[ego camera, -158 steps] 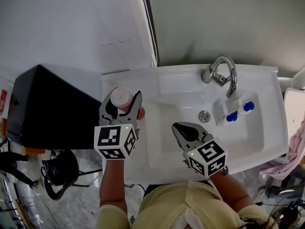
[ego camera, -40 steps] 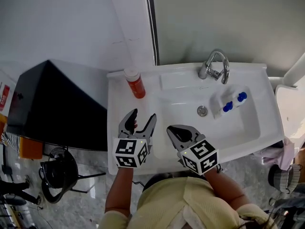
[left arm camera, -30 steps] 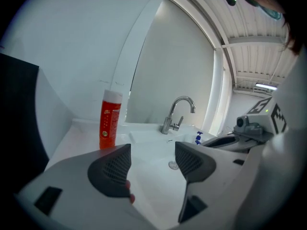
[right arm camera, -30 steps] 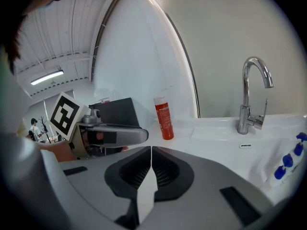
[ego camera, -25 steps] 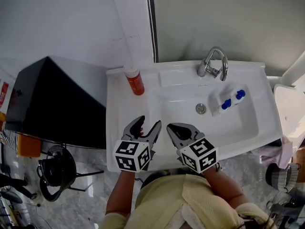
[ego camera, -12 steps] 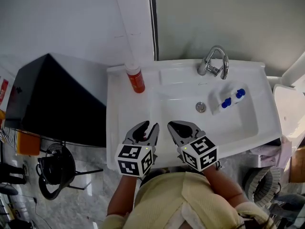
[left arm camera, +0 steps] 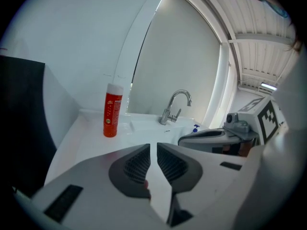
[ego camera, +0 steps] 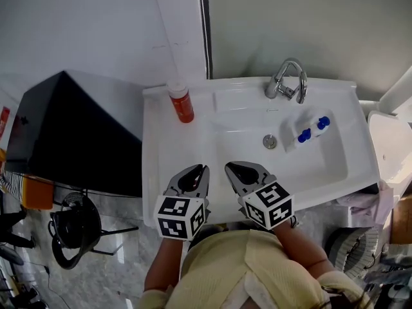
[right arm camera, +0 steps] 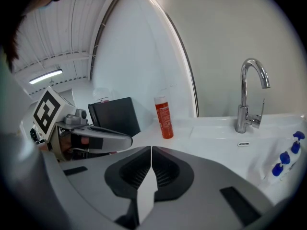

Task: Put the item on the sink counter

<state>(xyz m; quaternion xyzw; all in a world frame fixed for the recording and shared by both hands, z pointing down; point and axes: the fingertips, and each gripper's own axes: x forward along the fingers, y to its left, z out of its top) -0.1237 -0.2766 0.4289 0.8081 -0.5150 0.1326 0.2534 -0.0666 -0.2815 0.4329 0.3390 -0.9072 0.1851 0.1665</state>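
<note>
Task looked done from my end: red bottle (ego camera: 181,103) stood upright at the back-left corner of the sink counter (ego camera: 154,153), nothing touching it. Left gripper (ego camera: 201,170) jaws were closing, nearly together, nothing between them. Right gripper (ego camera: 230,168) jaws together, empty. Both near the front edge.

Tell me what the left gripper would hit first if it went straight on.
Probably the white sink itself, near the basin's left rim; depth is unclear. The left gripper, jaws closing on nothing, aims between the red bottle and the faucet.
</note>
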